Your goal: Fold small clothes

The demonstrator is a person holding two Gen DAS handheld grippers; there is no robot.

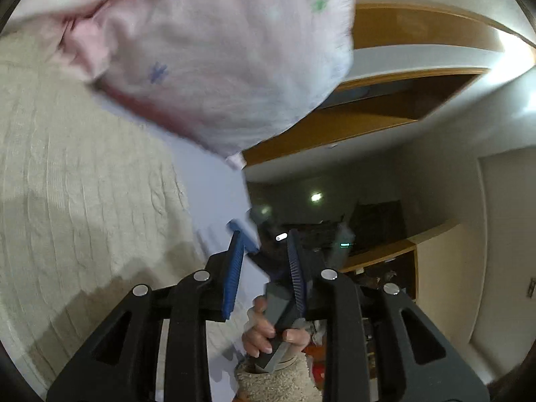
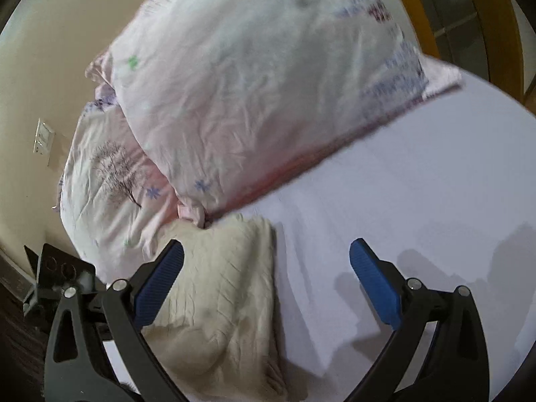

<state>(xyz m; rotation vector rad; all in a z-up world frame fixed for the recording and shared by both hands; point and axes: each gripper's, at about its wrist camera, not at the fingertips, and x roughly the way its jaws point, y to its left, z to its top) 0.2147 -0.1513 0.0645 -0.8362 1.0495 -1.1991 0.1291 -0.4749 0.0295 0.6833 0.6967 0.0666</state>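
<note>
Both hand-held grippers were in view, each through its own wrist camera. In the right wrist view, the right gripper (image 2: 266, 258) had its blue ribbed fingers (image 2: 160, 281) spread wide with nothing between them, hovering above the bed. In the left wrist view, the left gripper (image 1: 264, 261) had its jaws parted by a narrower gap and held nothing; through that gap showed the person's right hand (image 1: 271, 331) gripping a grey handle.

No brand, label or readable writing showed anywhere; the only print was on the bedding: small blue and green star-like flowers and a bare purple-grey tree (image 2: 117, 171).

The cream cable-knit garment (image 2: 221, 288) lay flat on the pale lavender bedsheet (image 2: 402, 201), below and between the right gripper's fingers, nearer the left finger, which overlapped its left part in the picture. Its far edge touched the lower corner of the pink flower-printed pillow (image 2: 254, 93); its right edge ran free along bare sheet. In the left wrist view the same knit (image 1: 83, 184) filled the left side, beside the left gripper and not between its jaws.

To the right of the garment the sheet lay open, marked only by shadows. The pillow closed off the far side, with a second printed pillow (image 2: 107, 207) to the left against a beige wall (image 2: 40, 67). Wooden shelving (image 1: 385, 124) showed beyond the bed in the left wrist view.
</note>
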